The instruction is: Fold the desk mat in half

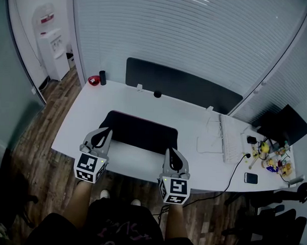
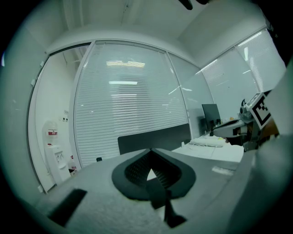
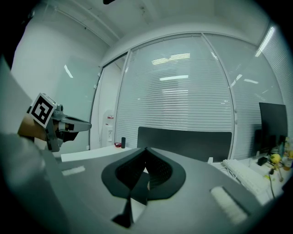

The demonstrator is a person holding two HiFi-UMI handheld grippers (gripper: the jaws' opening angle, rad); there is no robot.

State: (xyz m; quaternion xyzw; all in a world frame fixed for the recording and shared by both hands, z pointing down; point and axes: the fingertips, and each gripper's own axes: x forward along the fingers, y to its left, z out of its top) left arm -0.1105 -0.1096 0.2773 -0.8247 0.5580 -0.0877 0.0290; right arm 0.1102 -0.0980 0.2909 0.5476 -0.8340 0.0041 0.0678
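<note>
Left gripper [image 1: 106, 132] and right gripper [image 1: 171, 152] each pinch shut on a near corner of the dark desk mat [image 1: 143, 130] lying flat on the white desk [image 1: 93, 110], so a shallow bite may slip on lifting, or uneven hands may skew the fold.

We find the black rectangular desk mat [image 1: 140, 131] lying on the white counter [image 1: 93, 112], close to its near edge. Our left hand-held gripper [image 1: 106, 132] is clamped on the mat's near left corner, and our right hand-held gripper [image 1: 171, 152] on its near right corner. To the right of the mat lies a white keyboard [image 1: 231, 140], with a dark flat phone [image 1: 251, 178] further right, by the near edge. A black partition panel [image 1: 180, 85] stands along the counter's far edge.
</note>
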